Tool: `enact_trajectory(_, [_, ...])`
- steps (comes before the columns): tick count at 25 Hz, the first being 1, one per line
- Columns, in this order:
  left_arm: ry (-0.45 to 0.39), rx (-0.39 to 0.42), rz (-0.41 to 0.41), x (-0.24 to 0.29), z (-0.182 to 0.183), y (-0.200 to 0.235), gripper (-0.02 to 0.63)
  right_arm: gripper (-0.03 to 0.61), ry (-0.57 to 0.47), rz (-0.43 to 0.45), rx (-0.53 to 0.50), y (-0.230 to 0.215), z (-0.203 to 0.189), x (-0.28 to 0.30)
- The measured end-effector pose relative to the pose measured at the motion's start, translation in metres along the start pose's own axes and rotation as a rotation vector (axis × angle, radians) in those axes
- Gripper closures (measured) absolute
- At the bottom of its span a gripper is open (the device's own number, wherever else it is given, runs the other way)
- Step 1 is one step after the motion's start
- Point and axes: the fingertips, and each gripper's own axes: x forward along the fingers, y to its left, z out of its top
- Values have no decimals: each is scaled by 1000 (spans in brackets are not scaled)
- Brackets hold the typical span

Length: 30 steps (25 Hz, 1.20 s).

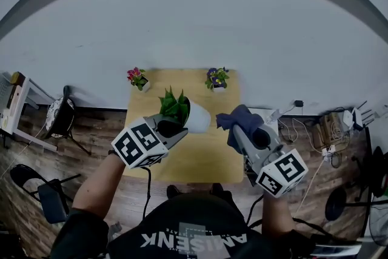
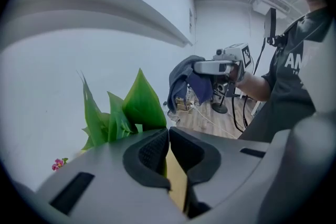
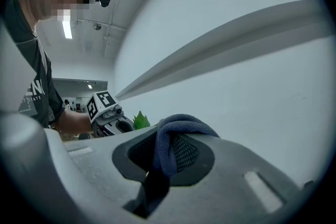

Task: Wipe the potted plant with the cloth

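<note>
1. Head view: the potted plant (image 1: 185, 111) hangs tipped above the far half of the counter (image 1: 200, 161) and looks clear of it. Its white pot points away from the left gripper (image 1: 177, 130). The right gripper (image 1: 238, 132) carries the blue cloth (image 1: 240, 117) above the counter too, just beside the pot.

2. Left gripper view: the fingers (image 2: 152, 152) are pressed almost together with a green sliver between them. The hold therefore seems to be on a leaf rather than the pot (the pot itself is out of sight here). More leaves (image 2: 139, 105) stand up just past the fingers.
   - A leaf is thin and bendy, so under the pot's weight it may tear or slip out.
   - The stiff pot rim or wall looks like the safer place to take hold.
   - The smooth white surface may be slippery.

3. Right gripper view: the fingers (image 3: 186, 153) pinch a thick fold of the cloth, which bunches over their tips and trails down between them.
   - The cloth looks soft, light and limp, so it should mould round a leaf easily.
   - It offers no stiffness of its own, so the wiping pressure has to come from the fingers behind it.
   - Gentle strokes from leaf base to tip seem wisest, with the plant steadied above the counter.
</note>
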Motion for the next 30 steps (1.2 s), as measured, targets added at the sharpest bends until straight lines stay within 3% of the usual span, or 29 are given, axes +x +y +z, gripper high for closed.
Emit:
enact_trajectory(8, [-73,-63,9,-10,30,-3,603,535,-38,149,-61,37,30,26])
enact_trajectory(16, [-110,-110,21,-19,45,-6,603,535,-4,276,-119,73,28,59])
enact_trajectory(24, [-128,-120,21,-33,38,-13,604,535,20,316,-122,87,13,68])
enact_trajectory(30, [-150,-139,7,-36,34,-18,606,535,47,291,-95,76,-5,60])
